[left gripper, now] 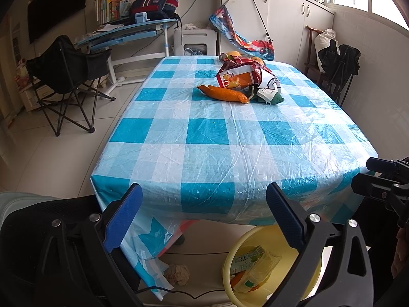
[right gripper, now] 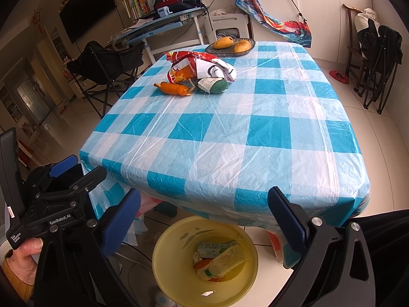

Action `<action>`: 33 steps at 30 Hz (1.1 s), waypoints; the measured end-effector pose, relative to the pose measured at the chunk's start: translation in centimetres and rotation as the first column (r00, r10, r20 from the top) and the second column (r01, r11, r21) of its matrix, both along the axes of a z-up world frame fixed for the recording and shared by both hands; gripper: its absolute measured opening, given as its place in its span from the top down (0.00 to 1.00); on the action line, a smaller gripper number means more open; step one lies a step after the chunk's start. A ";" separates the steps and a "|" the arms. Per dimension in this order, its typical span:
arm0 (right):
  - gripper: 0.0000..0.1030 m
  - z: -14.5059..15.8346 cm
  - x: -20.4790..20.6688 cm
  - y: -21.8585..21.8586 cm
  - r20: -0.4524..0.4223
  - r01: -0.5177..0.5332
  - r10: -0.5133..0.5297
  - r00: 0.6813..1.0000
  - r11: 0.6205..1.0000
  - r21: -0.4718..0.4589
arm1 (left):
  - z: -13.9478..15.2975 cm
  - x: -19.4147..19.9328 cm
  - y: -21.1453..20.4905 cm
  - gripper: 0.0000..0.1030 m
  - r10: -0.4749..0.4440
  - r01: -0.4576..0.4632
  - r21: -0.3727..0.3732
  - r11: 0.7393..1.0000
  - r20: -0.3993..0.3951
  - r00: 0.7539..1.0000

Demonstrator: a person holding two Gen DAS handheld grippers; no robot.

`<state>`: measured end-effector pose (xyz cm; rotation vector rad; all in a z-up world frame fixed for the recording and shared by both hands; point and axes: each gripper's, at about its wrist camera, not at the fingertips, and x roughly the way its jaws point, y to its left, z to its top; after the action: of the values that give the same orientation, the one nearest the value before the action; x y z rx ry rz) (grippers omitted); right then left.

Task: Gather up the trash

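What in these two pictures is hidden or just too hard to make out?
- Fruit plate: in the left wrist view the red snack bag hides nearly all of it.
- Yellow basin: both views crop it; the right hand-held gripper frames it.
- Carton in the basin: print too small to read.
- Green item: partly under a white wrapper, identity unclear.

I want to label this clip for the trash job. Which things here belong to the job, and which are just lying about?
Belongs to the job:
- crumpled snack bag
- orange peel
- green scrap
- yellow bin, already holding a carton and bottle
- crumpled paper on the floor

Lying about:
- fruit dish
- folding chair
- backpack
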<state>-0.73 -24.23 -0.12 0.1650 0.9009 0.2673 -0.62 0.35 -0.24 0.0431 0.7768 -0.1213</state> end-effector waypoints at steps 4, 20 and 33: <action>0.07 0.0 0.0 0.0 0.001 -0.003 0.003 1.000 1.000 0.000 | 0.0 0.0 0.1 0.09 0.001 -0.001 0.000 1.000 0.000 1.000; 0.07 0.0 0.0 0.0 0.001 -0.004 0.004 1.000 1.000 -0.001 | 0.0 -0.1 0.4 0.09 0.003 -0.003 -0.003 1.000 0.000 1.000; 0.07 0.0 -0.1 0.1 -0.001 -0.011 0.011 1.000 1.000 -0.004 | 0.0 -0.1 0.4 0.09 0.003 -0.003 -0.002 1.000 -0.001 1.000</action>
<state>-0.79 -24.11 -0.09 0.1571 0.9037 0.2754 -0.71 0.76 -0.21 0.0396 0.7775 -0.1191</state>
